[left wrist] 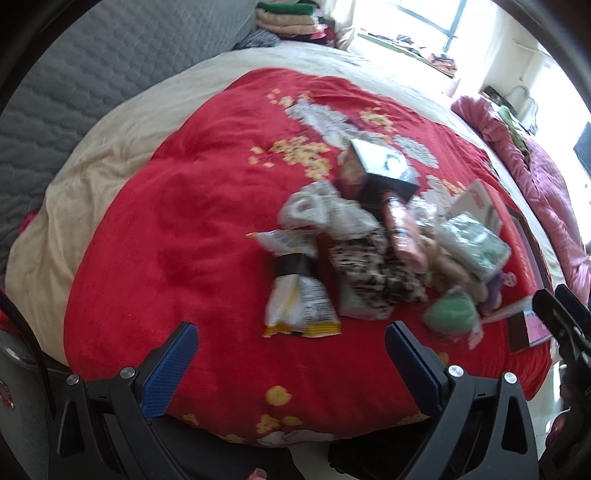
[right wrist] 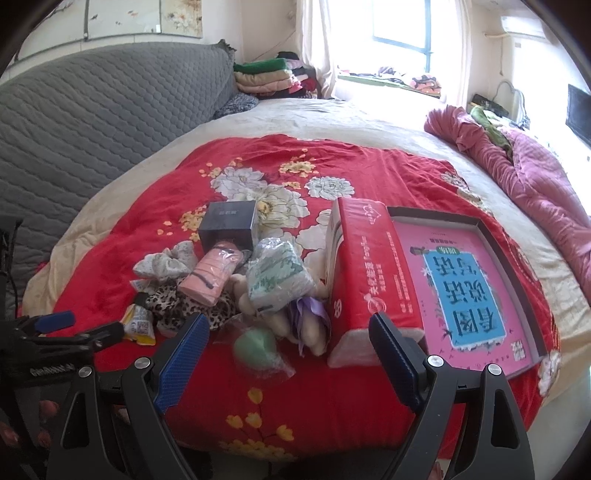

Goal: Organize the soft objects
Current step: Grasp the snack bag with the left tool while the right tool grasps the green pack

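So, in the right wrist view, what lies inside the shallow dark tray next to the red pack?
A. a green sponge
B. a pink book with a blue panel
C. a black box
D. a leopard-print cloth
B: the tray holds the pink book with a blue panel, right beside the red pack; the sponge, leopard cloth and black box all lie outside it on the red blanket.

grey quilted headboard point(right wrist: 92, 110), window point(right wrist: 402, 33), folded blankets point(right wrist: 264, 79)
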The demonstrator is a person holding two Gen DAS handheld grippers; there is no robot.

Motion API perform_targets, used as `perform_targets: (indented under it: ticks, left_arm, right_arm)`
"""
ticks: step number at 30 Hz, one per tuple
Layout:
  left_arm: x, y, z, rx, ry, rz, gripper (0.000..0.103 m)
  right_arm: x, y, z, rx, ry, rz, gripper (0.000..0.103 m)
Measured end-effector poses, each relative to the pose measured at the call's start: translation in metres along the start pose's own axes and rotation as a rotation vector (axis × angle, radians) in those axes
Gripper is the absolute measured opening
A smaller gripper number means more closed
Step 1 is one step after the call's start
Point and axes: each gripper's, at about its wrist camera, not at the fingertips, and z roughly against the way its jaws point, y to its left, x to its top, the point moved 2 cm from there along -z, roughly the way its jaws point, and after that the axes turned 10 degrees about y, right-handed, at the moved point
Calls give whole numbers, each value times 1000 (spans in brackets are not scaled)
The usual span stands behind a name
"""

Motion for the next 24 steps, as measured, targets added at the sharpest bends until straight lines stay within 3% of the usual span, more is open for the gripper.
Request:
perform_targets:
  ticks: [5,8,16,20,22,24]
  left_arm:
    - [9,29,-18,-40,41,75,102]
    - [16,33,-28,-65,64,98,102]
    - [26,4,-65,-30,143,34,99]
    - [41,0,-73,-23,127,28,98]
    - [45,0,-75,-21,125,24,92]
    - [47,4,-77,-30,128,25,89]
  right_arm:
    - [13,4,-16,-55,-3,80,89]
    - [23,3,-32,-29,27,85,89]
    - [49,14,-75,-87,92,186,89]
    - [53,25,-96,-162,134,265,89]
    - [52,29,-103,-186,144,304,88]
    - [51,32,-106,-167,149,324,79]
